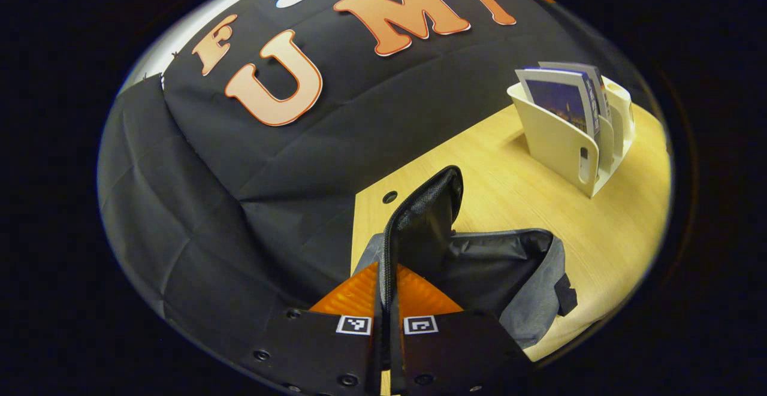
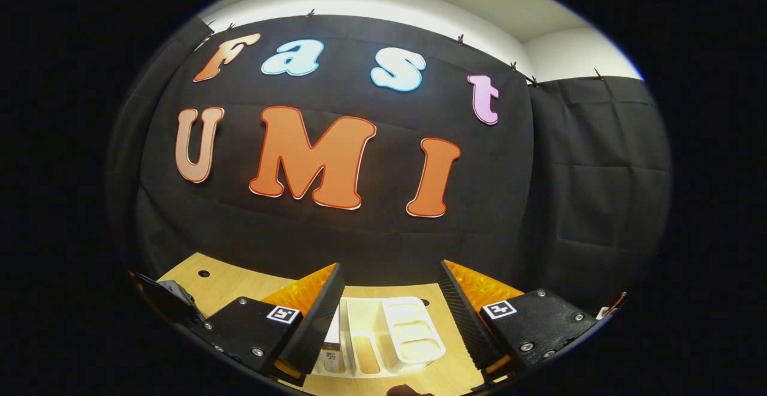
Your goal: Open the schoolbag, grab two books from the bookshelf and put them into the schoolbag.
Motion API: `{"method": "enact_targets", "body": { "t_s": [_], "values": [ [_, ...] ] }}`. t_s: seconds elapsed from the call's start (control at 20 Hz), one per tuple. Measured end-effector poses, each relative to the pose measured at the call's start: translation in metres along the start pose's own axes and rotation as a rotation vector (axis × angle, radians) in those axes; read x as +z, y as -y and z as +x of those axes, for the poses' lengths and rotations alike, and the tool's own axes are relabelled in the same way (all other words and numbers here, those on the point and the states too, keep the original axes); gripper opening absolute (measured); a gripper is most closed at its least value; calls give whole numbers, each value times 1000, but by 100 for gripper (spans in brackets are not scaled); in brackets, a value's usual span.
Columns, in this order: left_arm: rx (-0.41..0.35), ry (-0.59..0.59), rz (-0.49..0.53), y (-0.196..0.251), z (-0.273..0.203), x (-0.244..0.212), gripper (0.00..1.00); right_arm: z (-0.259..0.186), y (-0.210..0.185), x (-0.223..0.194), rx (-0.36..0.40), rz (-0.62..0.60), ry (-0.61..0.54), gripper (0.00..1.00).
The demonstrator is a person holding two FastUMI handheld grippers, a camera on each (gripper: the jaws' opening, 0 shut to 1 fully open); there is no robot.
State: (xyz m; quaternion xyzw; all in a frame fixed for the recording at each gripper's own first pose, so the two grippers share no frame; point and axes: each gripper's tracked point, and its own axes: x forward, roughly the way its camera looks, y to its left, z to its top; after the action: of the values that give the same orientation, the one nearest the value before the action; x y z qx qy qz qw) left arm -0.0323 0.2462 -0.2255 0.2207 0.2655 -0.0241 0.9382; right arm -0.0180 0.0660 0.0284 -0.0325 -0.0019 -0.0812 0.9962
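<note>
On the pale wooden tabletop (image 1: 515, 186), seen in the left gripper view, one grey schoolbag (image 1: 509, 276) lies open, its dark lining showing. The left claw (image 1: 388, 300) is pressed together on the bag's black zippered flap (image 1: 428, 210), both fingers against it, holding it upright above the opening. Well apart from the bag, toward the far side of the tabletop, stands one cream bookshelf (image 1: 569, 138) with upright dividers. Two books (image 1: 566, 99) stand in it side by side, leaning a little, the nearer one with a dark blue cover.

In the right gripper view, the right claw (image 2: 389, 312) stands wide apart with nothing between its fingers, hovering over the same bookshelf (image 2: 395, 330). One book's spine (image 2: 332, 345) shows just beside the left finger. A dark corner of the schoolbag (image 2: 165, 297) sits at the left edge.
</note>
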Motion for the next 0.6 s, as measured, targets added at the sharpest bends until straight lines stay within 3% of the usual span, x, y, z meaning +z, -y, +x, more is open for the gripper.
{"method": "enact_targets", "body": {
  "t_s": [0.3,0.6],
  "values": [
    [-234,20,-56,-26,10,27,5,-8,-51,-6,39,-1,-104,95],
    [-357,21,-57,-40,11,44,6,-9,-84,4,54,-49,-173,95]
  ]
}}
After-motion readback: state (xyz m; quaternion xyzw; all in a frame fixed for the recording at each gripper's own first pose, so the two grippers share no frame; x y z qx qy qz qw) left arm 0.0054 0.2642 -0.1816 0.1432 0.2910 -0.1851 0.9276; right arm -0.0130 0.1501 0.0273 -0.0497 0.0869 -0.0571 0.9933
